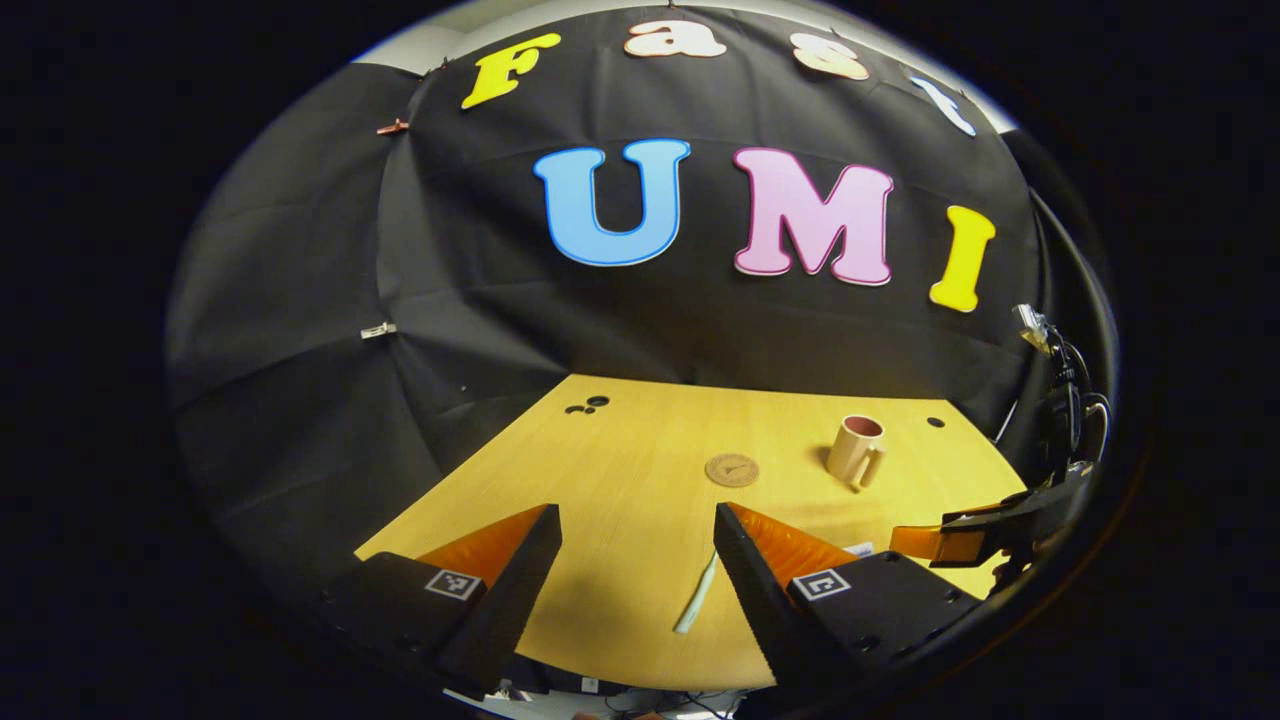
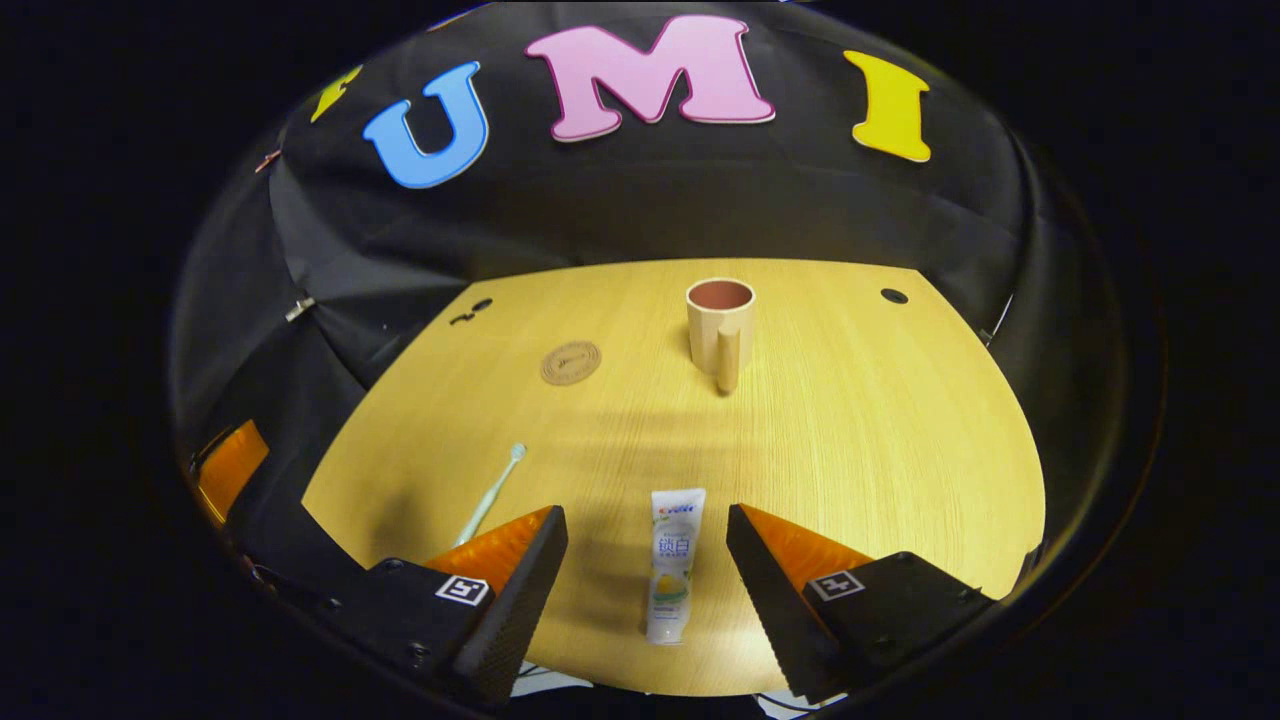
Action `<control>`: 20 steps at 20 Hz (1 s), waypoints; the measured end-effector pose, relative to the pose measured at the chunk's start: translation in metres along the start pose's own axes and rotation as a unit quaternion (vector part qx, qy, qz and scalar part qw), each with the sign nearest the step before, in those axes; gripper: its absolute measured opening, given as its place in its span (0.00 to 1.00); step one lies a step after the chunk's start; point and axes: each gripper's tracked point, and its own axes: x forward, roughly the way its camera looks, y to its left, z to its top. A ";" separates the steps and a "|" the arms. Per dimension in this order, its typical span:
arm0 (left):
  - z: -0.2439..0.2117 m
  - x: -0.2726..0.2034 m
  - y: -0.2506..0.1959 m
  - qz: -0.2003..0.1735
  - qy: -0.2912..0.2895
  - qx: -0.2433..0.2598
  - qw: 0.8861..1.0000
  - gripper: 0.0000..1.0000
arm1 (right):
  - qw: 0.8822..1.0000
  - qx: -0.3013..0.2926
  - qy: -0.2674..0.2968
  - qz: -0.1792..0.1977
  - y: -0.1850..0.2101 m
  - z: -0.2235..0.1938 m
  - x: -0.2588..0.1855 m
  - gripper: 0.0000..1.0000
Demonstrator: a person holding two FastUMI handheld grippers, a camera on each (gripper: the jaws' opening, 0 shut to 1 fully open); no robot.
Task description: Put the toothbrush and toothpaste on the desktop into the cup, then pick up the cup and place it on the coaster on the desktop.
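A beige cup (image 2: pixel 720 325) with a handle facing me stands upright at the middle back of the wooden desktop (image 2: pixel 880 430); it also shows at the right (image 1: pixel 857 450). A round cork coaster (image 2: pixel 571 362) lies left of it, apart from it (image 1: pixel 732 470). A white toothpaste tube (image 2: pixel 671 565) lies flat between the fingers of my open right gripper (image 2: pixel 645 535), untouched. A pale toothbrush (image 2: pixel 489 495) lies to its left, head pointing away. In the left gripper view the toothbrush (image 1: pixel 698 595) lies between the fingers of my open left gripper (image 1: pixel 635 530). The right gripper (image 1: pixel 960 540) shows at the far right.
Small dark holes mark the desktop at the back left (image 2: pixel 470 312) and back right (image 2: pixel 894 296). Black cloth walls enclose the desk on three sides. Cables (image 1: pixel 1065 390) hang at the right edge. The left gripper's body (image 2: pixel 230 470) shows at the far left.
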 end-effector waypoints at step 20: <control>-0.016 0.004 -0.002 0.031 0.040 0.019 0.999 0.97 | 0.987 -0.009 0.156 -0.029 -0.022 -0.082 0.068 0.98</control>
